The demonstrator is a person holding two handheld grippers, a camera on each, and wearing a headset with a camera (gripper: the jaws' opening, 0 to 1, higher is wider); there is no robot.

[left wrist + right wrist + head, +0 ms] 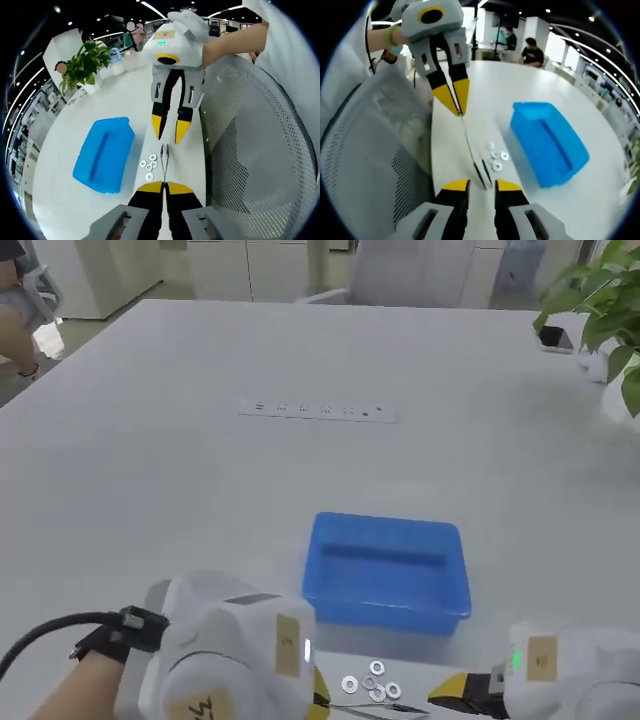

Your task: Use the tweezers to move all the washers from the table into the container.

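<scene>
Several silver washers [149, 165] are lying at the white table's [200, 490] near edge, just beside the metal tweezers [164, 162] | left gripper [164, 184] is clamping these, tips toward the released right gripper [481, 184].

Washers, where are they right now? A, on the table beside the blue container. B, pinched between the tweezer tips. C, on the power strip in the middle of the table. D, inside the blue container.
A: the washers lie in a small cluster on the table, just outside the near wall of the blue container and beside the tweezers, not gripped by them.
</scene>
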